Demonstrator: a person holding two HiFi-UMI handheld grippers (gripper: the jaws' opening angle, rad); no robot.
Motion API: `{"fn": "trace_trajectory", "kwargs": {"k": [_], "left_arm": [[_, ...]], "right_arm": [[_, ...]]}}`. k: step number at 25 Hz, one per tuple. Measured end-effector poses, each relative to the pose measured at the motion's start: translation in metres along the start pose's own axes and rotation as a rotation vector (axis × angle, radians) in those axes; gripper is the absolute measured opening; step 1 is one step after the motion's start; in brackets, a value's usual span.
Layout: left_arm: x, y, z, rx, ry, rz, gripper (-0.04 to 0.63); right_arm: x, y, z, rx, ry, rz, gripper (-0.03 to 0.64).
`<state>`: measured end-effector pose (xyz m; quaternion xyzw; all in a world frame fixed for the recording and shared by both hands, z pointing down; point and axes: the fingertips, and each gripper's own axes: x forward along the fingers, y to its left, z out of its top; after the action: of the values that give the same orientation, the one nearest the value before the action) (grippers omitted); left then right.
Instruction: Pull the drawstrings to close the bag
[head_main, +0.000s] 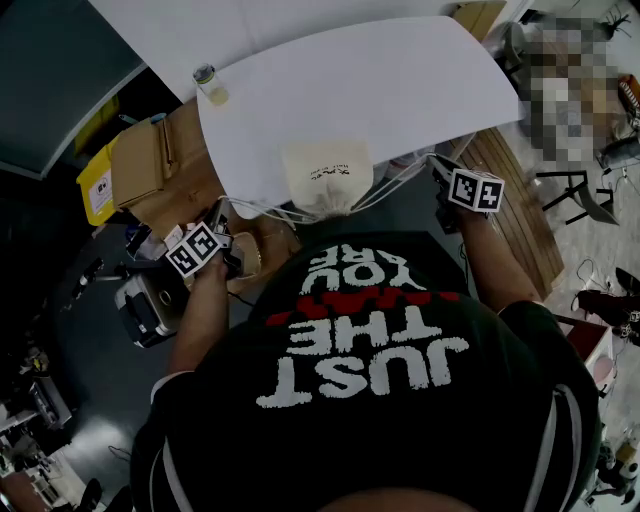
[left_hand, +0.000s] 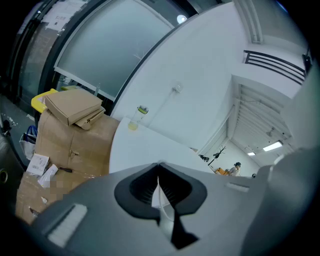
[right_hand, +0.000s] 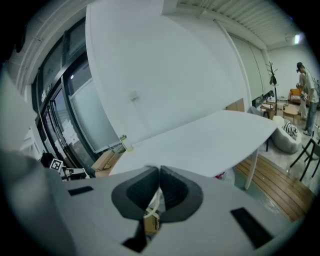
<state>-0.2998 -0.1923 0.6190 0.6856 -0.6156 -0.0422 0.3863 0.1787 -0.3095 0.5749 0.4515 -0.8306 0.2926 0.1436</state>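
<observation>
Drawstring bag (head_main: 325, 178): small cream cloth pouch at near edge of white table (head_main: 400, 90), mouth gathered. Soft, light, likely to slide when tugged. Best taken by the cords (head_main: 392, 183), never the cloth. Left gripper (left_hand: 159, 195) and right gripper (right_hand: 158, 197) each clamped tight on cords.

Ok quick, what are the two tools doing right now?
Left tool: closed, holding the left drawstring.
Right tool: closed, holding the right drawstring.
</observation>
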Motion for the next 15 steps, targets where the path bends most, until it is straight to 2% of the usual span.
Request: {"fn": "trace_trajectory", "kwargs": {"k": [15], "left_arm": [[-0.0027, -0.0025, 0.0020, 0.006, -0.004, -0.009, 0.015]], "right_arm": [[-0.0033, 0.0035, 0.0072, -0.052, -0.004, -0.014, 0.010]]}}
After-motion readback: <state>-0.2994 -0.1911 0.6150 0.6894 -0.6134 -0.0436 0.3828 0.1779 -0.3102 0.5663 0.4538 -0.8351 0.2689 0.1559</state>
